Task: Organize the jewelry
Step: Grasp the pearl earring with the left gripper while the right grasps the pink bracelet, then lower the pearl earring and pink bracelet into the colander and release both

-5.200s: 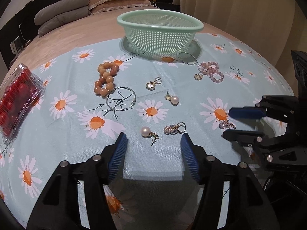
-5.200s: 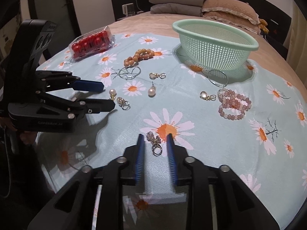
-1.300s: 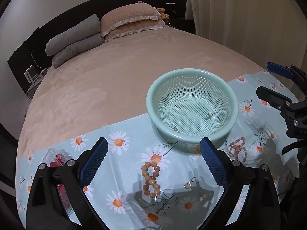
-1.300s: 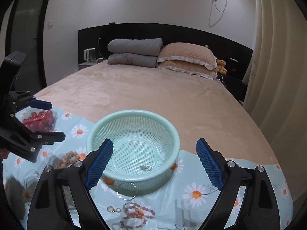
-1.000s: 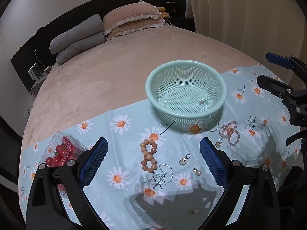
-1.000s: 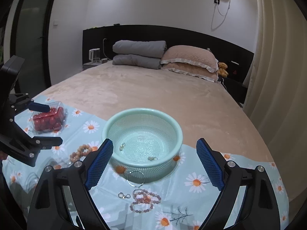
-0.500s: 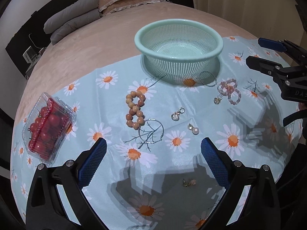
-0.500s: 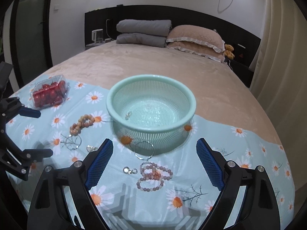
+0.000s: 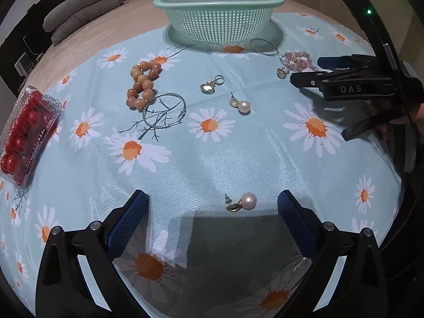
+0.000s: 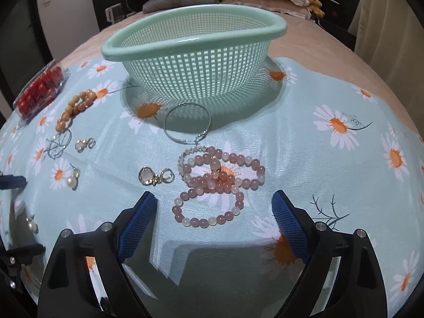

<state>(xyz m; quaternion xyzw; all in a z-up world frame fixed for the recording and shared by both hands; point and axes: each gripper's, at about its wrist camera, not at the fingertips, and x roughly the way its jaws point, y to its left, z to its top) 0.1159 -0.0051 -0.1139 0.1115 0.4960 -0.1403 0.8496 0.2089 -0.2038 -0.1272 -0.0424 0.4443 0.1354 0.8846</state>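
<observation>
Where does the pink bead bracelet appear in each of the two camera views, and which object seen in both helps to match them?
Left wrist view: the pink bead bracelet lies at the upper right, beside the right gripper, below and right of the basket.
Right wrist view: the same bracelet lies in the centre, just ahead of the open right gripper.
Shared landmark: the green basket, with the thin silver hoop between it and the bracelet.

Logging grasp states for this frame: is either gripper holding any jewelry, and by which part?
Nothing is held. The left gripper is open around a pearl earring without touching it; the right gripper is open over the pink bead bracelet.
</observation>
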